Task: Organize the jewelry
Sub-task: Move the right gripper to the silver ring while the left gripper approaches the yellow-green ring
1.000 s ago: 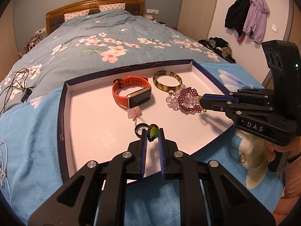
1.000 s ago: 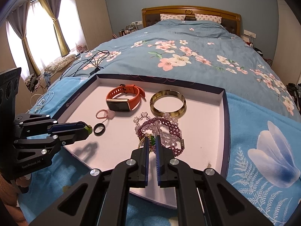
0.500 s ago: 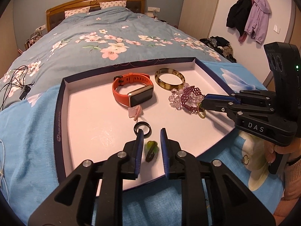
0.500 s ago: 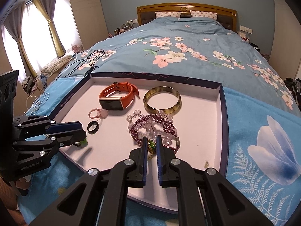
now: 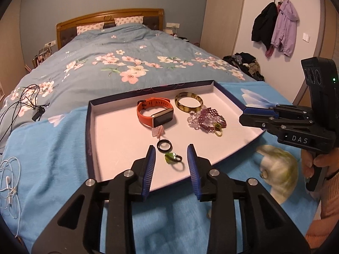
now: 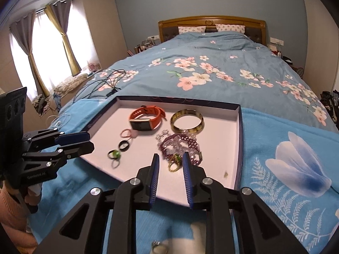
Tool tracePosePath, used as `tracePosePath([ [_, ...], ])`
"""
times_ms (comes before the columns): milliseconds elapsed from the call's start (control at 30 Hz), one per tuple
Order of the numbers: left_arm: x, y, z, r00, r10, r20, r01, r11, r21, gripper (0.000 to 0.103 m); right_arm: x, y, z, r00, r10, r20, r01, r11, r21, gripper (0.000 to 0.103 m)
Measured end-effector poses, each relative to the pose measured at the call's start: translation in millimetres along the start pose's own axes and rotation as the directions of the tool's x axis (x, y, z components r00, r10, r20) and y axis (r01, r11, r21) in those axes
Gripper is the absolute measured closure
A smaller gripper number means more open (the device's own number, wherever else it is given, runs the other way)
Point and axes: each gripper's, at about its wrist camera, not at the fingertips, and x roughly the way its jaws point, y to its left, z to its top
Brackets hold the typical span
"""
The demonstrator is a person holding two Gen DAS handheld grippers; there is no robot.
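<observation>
Bedroom setting: floral duvet on bed [image 5: 118, 63], blue blanket [image 5: 53, 144] at its foot, shallow tray [image 5: 90, 127] w/ dark rim and pale floor resting on blanket.

Green-stone ring [image 5: 172, 158] lay on tray floor near front edge, just beside black ring [image 5: 164, 145]. Pink ring [image 5: 157, 131] sat beyond black one, touching orange smartwatch [image 5: 155, 114]. Amber bangle [image 5: 188, 103] lay right of watch. Purple bead bracelet [image 5: 208, 119] w/ clear beads lay against bangle's near side; gold ring w/ green stone [image 6: 174, 163] lay at bracelet's front edge. Small dark speck on tray floor near right wall, too small to ID.

Left gripper [image 5: 171, 165] was released, jaws wide apart, green-stone ring lying free between them, no contact. Right gripper [image 6: 170, 169] was likewise released, jaws spread either side of gold ring, no contact seen.

White earphones [image 5: 9, 175] lay on blanket left of tray; black cables [image 5: 23, 103] on duvet. Coats [image 5: 275, 29] hung on wall hook.
</observation>
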Motion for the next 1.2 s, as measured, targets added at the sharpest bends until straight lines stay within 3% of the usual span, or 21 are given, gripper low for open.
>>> tracePosePath([
  [233, -24, -8, -24, 1.0, -0.028, 0.0, 0.028, 0.999, 0.028, 0.068, -21, 2, -24, 1.0, 0.005, -0.013, -0.005, 1.0, -0.011, 0.078],
  [633, -29, -28, -66, 0.995, -0.071, -0.064, 0.075, 0.996, 0.053, 0.057, -23, 9, -77, 0.992, -0.022, -0.121, 0.019, 0.999, -0.032, 0.071],
  [867, -23, -36, -72, 0.992, -0.08, -0.093, 0.086, 0.994, 0.066, 0.052, -16, 15, -79, 0.988, -0.023, -0.155, 0.016, 0.999, -0.046, 0.063],
  [1200, -16, -40, -70, 0.989, -0.089, -0.115, 0.097, 0.993, 0.065, 0.052, -21, 34, -85, 0.986, 0.003, -0.166, -0.016, 0.997, -0.076, 0.063],
])
